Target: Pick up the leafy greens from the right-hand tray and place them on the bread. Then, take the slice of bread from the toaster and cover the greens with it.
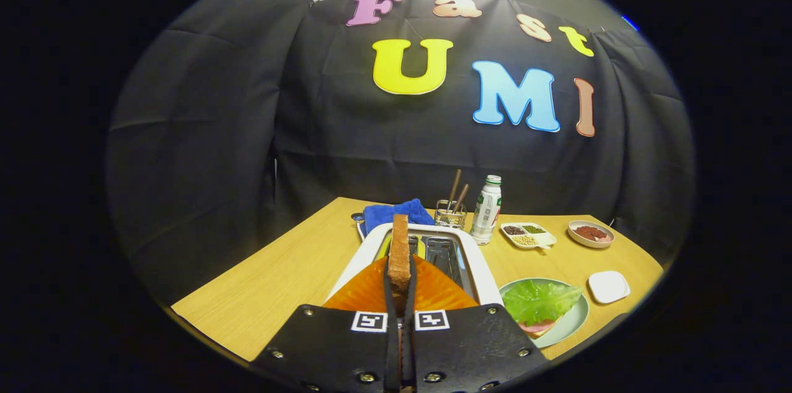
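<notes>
My gripper (400,281) is shut on a slice of brown bread (399,249), which stands edge-on and upright between the fingers, lifted above the white toaster (479,269). The toaster's slots lie just ahead of and below the fingers. To the right of the toaster a pale green plate (572,322) carries the leafy greens (538,300), spread over a stack with a pink slice and bread showing under their near edge.
A small white square dish (608,286) sits right of the plate. Farther back are a divided dish of grains (527,235), a bowl of reddish food (591,233), a white bottle (487,209), a glass holder with sticks (450,213) and a blue cloth (396,213). The wooden table (284,275) stretches left.
</notes>
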`<state>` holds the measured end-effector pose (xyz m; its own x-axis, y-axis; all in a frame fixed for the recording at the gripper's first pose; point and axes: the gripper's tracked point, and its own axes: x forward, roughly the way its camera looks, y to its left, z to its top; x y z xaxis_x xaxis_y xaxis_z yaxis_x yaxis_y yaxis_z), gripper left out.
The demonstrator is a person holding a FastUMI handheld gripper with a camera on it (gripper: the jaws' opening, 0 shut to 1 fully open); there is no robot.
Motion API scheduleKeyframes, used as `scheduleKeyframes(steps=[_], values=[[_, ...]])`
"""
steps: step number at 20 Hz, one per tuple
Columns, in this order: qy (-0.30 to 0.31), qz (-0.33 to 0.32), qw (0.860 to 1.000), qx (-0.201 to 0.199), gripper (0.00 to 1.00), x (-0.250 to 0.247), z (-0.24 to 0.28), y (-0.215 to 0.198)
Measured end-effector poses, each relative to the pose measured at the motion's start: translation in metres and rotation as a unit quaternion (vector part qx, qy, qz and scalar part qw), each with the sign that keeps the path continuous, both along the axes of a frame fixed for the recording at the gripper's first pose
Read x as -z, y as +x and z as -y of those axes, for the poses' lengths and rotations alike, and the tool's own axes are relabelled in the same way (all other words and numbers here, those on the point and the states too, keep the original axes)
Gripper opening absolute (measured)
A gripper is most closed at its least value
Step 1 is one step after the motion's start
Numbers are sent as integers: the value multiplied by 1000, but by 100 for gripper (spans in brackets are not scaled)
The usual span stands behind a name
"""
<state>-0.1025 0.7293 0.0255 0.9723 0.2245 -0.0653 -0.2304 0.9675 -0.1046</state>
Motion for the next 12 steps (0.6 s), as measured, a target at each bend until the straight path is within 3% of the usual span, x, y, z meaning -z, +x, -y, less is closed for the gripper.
scheduleKeyframes(steps=[12], values=[[38,54,998,-17,2,-64,15,-21]])
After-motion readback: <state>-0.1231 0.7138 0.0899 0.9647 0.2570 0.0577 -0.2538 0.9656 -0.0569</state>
